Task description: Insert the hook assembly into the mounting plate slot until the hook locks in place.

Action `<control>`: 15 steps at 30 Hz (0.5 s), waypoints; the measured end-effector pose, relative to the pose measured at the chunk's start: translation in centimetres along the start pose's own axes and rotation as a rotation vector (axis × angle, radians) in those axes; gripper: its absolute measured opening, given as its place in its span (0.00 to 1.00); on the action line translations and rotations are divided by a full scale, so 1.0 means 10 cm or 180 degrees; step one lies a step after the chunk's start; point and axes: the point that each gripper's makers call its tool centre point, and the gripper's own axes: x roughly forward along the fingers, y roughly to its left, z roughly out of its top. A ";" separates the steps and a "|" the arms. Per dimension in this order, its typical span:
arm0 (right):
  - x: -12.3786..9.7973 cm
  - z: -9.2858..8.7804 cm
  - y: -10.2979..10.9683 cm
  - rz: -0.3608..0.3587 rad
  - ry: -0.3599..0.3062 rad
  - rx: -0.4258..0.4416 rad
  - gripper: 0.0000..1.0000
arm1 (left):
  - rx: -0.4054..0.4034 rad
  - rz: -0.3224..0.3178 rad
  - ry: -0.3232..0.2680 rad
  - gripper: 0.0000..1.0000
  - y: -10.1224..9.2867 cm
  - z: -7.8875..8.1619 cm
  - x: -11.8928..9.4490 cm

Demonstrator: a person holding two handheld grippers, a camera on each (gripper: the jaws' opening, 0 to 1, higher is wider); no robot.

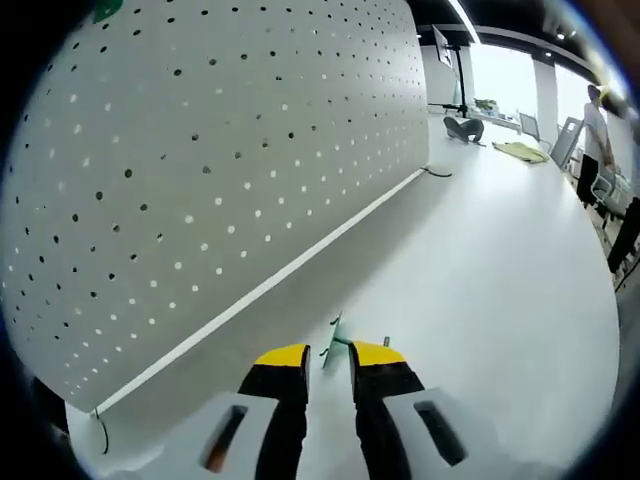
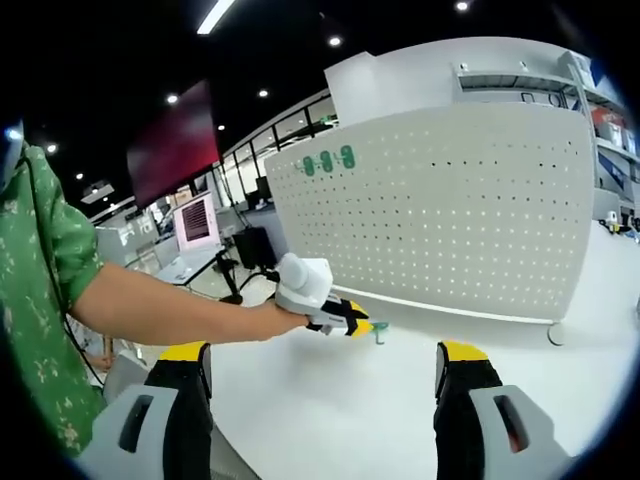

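Observation:
A small green hook (image 1: pixel 334 341) is pinched between the yellow-tipped jaws of my left gripper (image 1: pixel 329 355), low over the white table. The white pegboard (image 1: pixel 210 170) with rows of round holes rises to the left of it. In the right gripper view the left gripper (image 2: pixel 362 327) is held out by a person's arm, with the green hook (image 2: pixel 380 331) at its tip, short of the pegboard (image 2: pixel 450 210). Three green pieces (image 2: pixel 327 162) hang on the board's upper left. My right gripper (image 2: pixel 325 365) stands wide open with nothing between its jaws.
The white table (image 1: pixel 500 270) stretches right of the board. A thin cable (image 1: pixel 437 172) curls at the board's far end. Chairs, a yellowish object (image 1: pixel 520 151) and desks stand beyond. A person in a green sleeve (image 2: pixel 45 260) is at the left; office screens stand behind.

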 end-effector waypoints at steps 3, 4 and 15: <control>0.02 0.00 -0.02 -0.0013 0.0006 0.0008 0.95 | -0.0008 -0.0005 0.0013 0.15 0.01 -0.02 0.04; 0.02 0.00 -0.02 -0.0014 0.0006 0.0009 0.95 | -0.0012 -0.0006 0.0021 0.15 0.01 -0.02 0.05; 0.06 -0.01 -0.06 -0.0035 0.0004 0.0047 0.94 | -0.0005 -0.0027 0.0083 0.09 0.01 -0.08 0.09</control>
